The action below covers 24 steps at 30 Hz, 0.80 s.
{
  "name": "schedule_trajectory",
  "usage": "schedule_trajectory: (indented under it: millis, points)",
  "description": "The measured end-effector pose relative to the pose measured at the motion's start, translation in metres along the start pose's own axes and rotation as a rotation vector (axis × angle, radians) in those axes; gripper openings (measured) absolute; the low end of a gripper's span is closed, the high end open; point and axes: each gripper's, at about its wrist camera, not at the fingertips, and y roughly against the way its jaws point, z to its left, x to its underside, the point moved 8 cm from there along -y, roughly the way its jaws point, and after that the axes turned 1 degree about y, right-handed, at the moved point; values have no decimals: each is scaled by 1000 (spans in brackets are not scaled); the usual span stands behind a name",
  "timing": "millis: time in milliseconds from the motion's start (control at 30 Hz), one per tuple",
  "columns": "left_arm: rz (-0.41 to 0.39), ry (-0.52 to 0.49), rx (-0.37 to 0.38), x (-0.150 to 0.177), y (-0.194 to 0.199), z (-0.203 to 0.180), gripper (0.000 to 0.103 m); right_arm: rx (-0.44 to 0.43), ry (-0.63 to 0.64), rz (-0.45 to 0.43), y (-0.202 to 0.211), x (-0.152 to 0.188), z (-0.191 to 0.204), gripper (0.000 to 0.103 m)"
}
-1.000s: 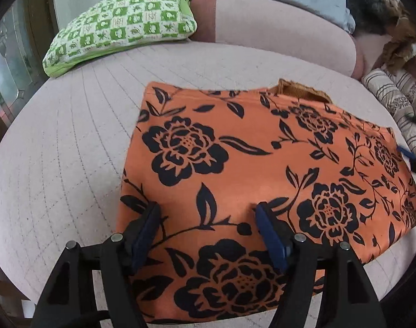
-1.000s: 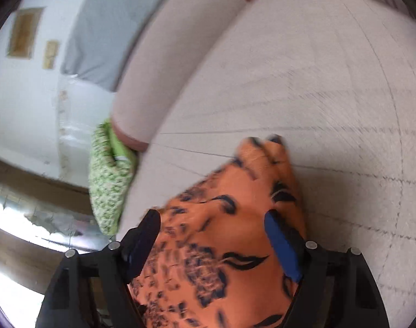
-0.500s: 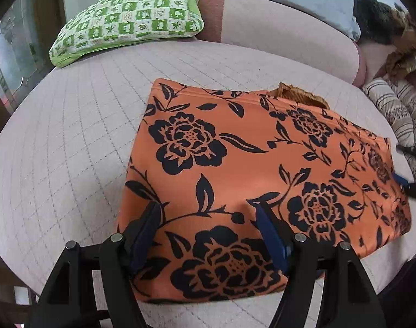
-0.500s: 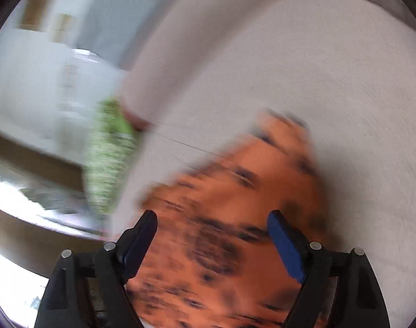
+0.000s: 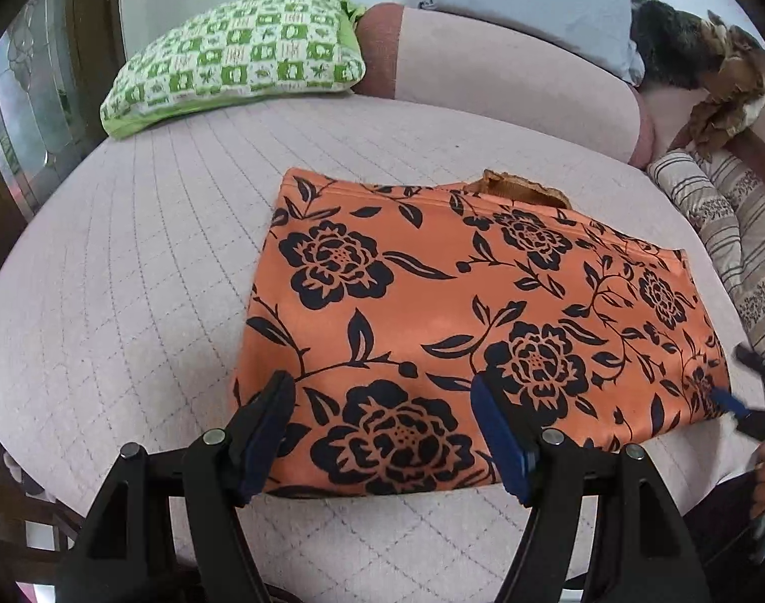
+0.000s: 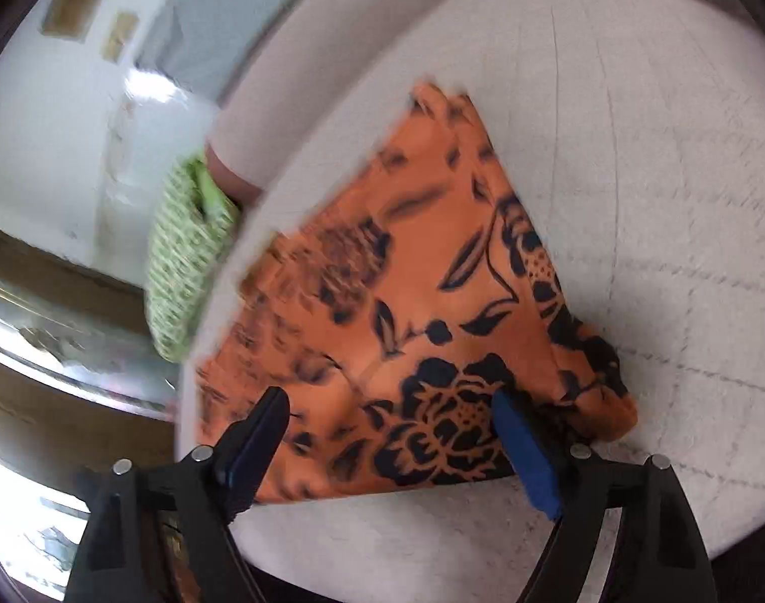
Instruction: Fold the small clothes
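The orange garment with black flower print (image 5: 462, 321) lies flat as a folded rectangle on the pale quilted bed cover (image 5: 131, 261), its long axis running from the green-and-white checked pillow (image 5: 236, 60) side toward the striped cushions (image 5: 724, 211). The left gripper (image 5: 382, 432) hangs over the garment's near long edge, jaws spread wide, holding nothing. The right gripper (image 6: 392, 442) sits over the short end farthest from the pillow, equally wide and empty. That short end looks likeliest to be folded next, so the right gripper is nearer.
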Motion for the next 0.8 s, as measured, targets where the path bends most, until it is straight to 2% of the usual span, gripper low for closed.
schedule_trajectory:
  millis: [100, 167, 233, 267, 333, 467, 500, 567, 633, 733, 800]
  points:
    - [-4, 18, -11, -1, 0, 0, 74, -31, 52, -54, 22, -4, 14, 86]
    - [5, 27, -12, 0, -2, -1, 74, -69, 57, -48, 22, 1, 15, 90]
    - [16, 9, -13, 1, -3, -6, 74, -3, 24, -2, 4, 10, -2, 90]
    - [16, -3, -16, 2, -2, -8, 74, 32, -48, 32, -2, 16, -23, 89]
    - [7, -23, -22, 2, -1, -10, 74, -30, -70, -11, 11, 11, -20, 89]
    - [19, -8, -23, 2, -4, -10, 74, -81, 35, -102, 30, -3, 4, 90]
    - [23, -8, -24, 2, -5, -11, 74, -76, 29, -92, 24, -2, 1, 91]
    - [26, -19, -23, 3, -6, -14, 74, -1, -44, -1, 2, 5, -26, 90]
    - [18, -37, -27, 3, -5, -16, 74, -38, -48, -46, 13, 1, -21, 90]
    - [29, -32, -26, 3, -9, -17, 74, -39, 64, -144, 34, -7, 1, 90]
    - [35, -26, -20, 3, -12, -19, 74, -66, 58, -133, 37, -3, 4, 90]
